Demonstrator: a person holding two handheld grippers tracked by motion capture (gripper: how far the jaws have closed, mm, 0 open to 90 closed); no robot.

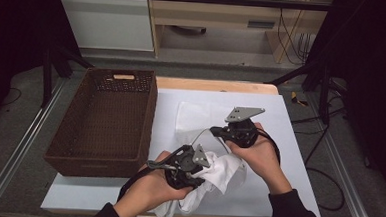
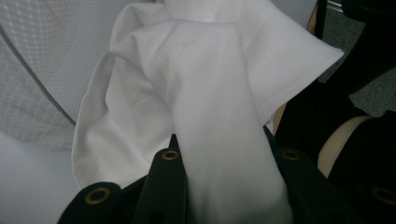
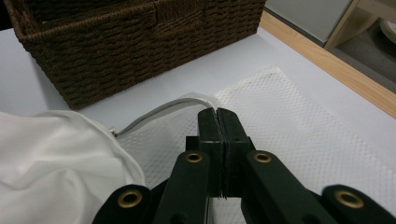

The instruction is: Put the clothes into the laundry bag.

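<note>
A white cloth hangs bunched near the table's front edge, with my left gripper shut on it. In the left gripper view a thick fold of the cloth runs between the jaws of that gripper. A white mesh bag lies mid-table beyond the cloth. My right gripper is shut, and the bag's grey rim rises to its jaw tips. Cloth and mesh lie beside each other below it.
A dark brown woven basket stands open on the left of the white table top; its wall rises just beyond the bag. A wooden table edge runs along the far side. Metal rails flank the table.
</note>
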